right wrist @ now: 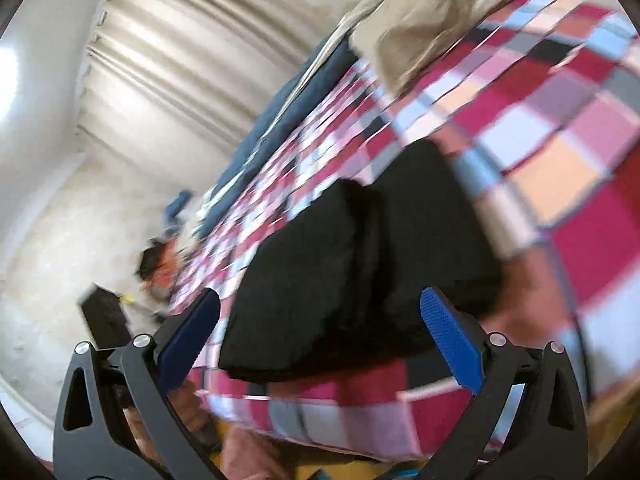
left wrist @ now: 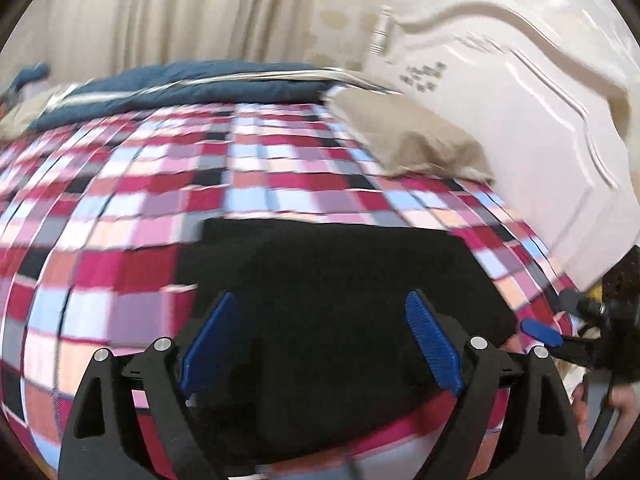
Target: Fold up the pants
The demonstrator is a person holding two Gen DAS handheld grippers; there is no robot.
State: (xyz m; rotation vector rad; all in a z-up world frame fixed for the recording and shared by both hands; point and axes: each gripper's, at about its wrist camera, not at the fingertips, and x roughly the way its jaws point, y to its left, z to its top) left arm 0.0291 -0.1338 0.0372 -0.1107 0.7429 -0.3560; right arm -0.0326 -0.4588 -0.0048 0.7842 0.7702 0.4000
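Observation:
Black pants lie folded into a compact rectangular bundle on a plaid bed cover near the bed's front edge. My left gripper is open and empty, hovering just above the bundle's near side. In the right wrist view the same pants appear tilted, and my right gripper is open and empty in front of them. The right gripper's blue fingertip also shows at the right edge of the left wrist view. Both views are motion-blurred.
A beige pillow lies at the bed's head by the white headboard. A dark blue blanket lies along the far side, with curtains behind. A black box stands on the floor beside the bed.

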